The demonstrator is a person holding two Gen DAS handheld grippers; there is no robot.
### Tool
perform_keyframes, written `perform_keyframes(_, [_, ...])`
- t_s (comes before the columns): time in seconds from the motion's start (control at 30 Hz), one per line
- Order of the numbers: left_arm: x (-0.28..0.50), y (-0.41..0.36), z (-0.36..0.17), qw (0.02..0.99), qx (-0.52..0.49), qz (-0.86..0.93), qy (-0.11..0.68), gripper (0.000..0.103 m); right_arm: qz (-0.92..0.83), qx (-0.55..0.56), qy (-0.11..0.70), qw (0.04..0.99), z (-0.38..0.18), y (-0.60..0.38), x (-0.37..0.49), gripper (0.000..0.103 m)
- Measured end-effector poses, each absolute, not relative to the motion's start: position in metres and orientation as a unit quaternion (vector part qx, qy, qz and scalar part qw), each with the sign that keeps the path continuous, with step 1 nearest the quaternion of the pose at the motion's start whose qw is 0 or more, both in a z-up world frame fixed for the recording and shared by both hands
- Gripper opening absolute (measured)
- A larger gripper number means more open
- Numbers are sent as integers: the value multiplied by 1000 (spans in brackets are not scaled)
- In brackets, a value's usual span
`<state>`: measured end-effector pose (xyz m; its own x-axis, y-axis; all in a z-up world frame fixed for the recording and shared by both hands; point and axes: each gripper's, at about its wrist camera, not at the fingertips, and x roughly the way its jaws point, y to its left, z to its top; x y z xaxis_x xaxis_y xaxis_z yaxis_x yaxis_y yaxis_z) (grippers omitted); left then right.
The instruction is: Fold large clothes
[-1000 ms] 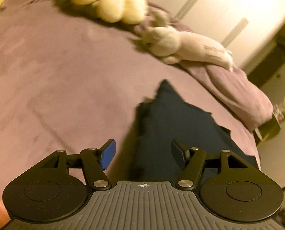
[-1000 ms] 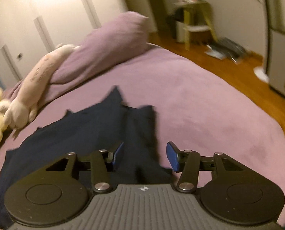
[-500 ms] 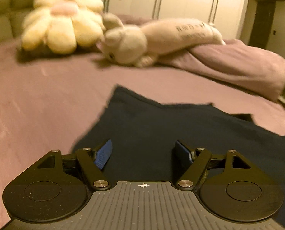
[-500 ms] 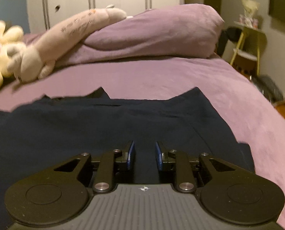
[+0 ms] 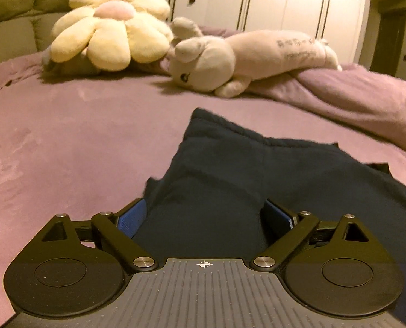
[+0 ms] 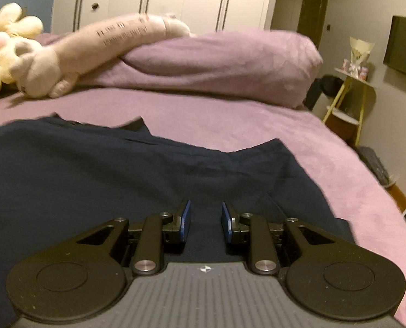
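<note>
Left tongs (image 5: 204, 214) spread, straddling my navy garment's (image 5: 257, 180) soft bunched edge; right tongs (image 6: 204, 218) part-open above limp cloth; grip hems at six o'clock.

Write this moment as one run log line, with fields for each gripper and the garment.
left gripper: open, fabric bunched between fingers | right gripper: partly open over fabric | dark navy garment: spread on purple bed, fold not finished

I see a plain navy garment (image 5: 271, 180) on a mauve bed (image 5: 66, 142). My fingers (image 6: 186, 220) have blue pads on black linkage. Flower plush (image 5: 107, 35) is pale yellow with a pink centre; long plush (image 5: 244, 57) is beige with dark lettering. Wardrobe (image 6: 162, 0) is white.
</note>
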<state>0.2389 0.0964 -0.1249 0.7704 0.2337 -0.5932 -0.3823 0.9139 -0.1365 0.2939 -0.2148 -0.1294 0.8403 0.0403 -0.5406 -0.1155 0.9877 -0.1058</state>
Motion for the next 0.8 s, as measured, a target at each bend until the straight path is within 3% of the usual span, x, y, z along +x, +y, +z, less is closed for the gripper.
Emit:
perform_keyframes(0.27, [164,116,-127,911,-201,137,335,98,13,-54,260,964,-134,-247,176,26])
perform_keyframes(0.4, [138,120,-126,896,-235,138,351,98,3,-39,279,959,-128,-248,168,26])
perform_keyframes(0.6, [122,114,-119,896,-196,135,375,98,-7,-43,293,955,-126,-244,171,27])
perform_keyframes(0.67, [120,114,-118,892,-196,138,382,98,-14,-40,293,955,-125,-244,168,37])
perform_keyframes(0.73, [121,114,-118,888,-200,140,389,98,-37,-29,299,953,-120,-245,167,70])
perform_keyframes(0.8, [120,114,-118,885,-201,140,396,98,-47,-18,299,953,-117,-247,163,82])
